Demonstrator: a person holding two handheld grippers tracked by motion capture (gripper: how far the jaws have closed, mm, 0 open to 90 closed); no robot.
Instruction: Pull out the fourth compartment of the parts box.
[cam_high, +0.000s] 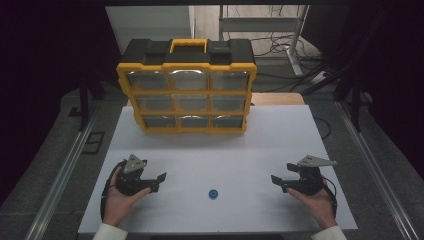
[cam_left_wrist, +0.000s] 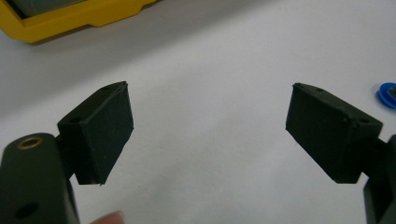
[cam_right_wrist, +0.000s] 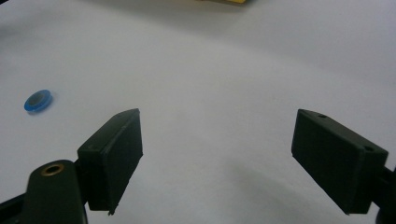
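Small blue round disc (cam_high: 213, 193) lies flat on the white table (cam_high: 215, 150), between both grippers and touching neither. Left gripper (cam_high: 159, 181) stands wide open with nothing between its black pads; right gripper (cam_high: 276, 181) likewise gapes empty. Both hands rest low, jaws aimed inward at the disc. Well beyond the disc stands a yellow-and-black plastic organiser case (cam_high: 187, 86); its clear drawers' contents are unreadable.

A small blue ring (cam_high: 213, 193) with a dark centre lies flat on the white table (cam_high: 220, 160), between the left gripper (cam_high: 159, 181) and the right gripper (cam_high: 278, 182), apart from both and slightly nearer the person than their fingertips.
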